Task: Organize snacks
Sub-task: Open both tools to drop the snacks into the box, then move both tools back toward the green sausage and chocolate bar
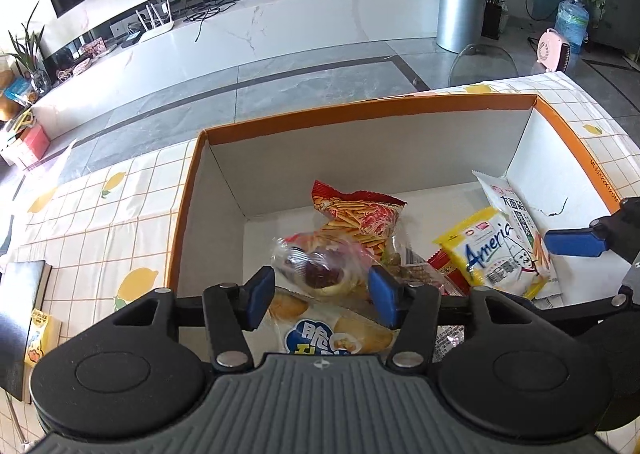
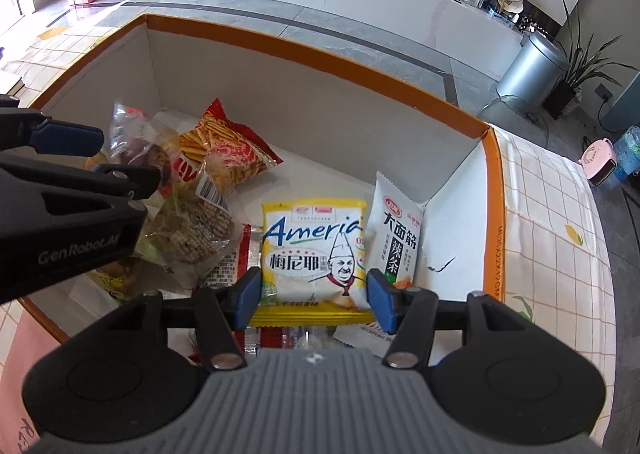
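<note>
a deep cardboard box [image 1: 420, 142] with an orange rim and plain white walls sits on the lemon-print checked cloth of the tabletop [image 1: 120, 214], reaching to its far edge, and holds a heap of crinkly snack packets. the left tongs [image 1: 322, 296] stand parted over a clear, glossy bun wrapper [image 1: 316, 266] at the box's left side, blue pads clear of it. the right tongs [image 2: 314, 296] are released too, pads flanking the flat yellow ameria packet [image 2: 314, 250] without pressing, just left of a white spicy-strip sachet [image 2: 394, 230] leaning in the right corner.
</note>
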Demonstrator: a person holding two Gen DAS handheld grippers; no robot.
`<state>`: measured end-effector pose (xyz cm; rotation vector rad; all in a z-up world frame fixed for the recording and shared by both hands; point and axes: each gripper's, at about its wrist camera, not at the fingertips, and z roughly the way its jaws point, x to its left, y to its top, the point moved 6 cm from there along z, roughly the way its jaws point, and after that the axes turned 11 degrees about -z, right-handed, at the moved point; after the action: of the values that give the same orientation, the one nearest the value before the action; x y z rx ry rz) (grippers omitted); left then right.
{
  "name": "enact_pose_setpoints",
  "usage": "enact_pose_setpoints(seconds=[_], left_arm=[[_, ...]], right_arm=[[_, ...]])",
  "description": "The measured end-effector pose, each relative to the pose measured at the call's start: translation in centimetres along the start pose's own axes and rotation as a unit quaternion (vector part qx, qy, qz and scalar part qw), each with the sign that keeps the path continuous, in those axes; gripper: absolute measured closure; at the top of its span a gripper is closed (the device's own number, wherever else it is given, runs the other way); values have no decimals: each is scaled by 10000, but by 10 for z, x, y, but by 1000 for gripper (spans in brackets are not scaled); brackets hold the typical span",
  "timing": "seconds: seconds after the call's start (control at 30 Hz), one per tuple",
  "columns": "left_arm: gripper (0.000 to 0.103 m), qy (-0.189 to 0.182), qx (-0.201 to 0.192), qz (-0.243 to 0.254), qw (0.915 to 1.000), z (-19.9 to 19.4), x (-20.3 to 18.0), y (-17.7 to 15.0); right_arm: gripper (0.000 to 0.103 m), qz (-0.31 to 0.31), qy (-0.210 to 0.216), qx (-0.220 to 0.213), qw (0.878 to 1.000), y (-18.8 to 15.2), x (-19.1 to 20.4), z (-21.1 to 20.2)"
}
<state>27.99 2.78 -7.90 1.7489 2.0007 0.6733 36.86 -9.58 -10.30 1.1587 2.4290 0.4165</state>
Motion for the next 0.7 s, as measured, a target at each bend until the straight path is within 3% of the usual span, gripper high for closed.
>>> enact_pose_setpoints(seconds=[0.17,0.3,0.33,0.4,0.7], left_arm=[[29,258,-182,269,9991,-7,-2,1],[28,414,-364,404,9977,-17,-5,2],[27,443,-415,412,9973,-21,-6,2],[25,465,-512,444,9966,-28,-7,2],[22,391,-984,467,9933,-71,-10,2]], right_arm=[[38,-50,-25,-80,10000,1,1,-13],[35,-105,-92,-158,9998,0,2,-25],[27,-104,-109,-182,9997,-1,1,-28],[19,-113,-165,-280,9994,-4,1,-37],[19,70,-325,-690,9971,-17,-5,-81]])
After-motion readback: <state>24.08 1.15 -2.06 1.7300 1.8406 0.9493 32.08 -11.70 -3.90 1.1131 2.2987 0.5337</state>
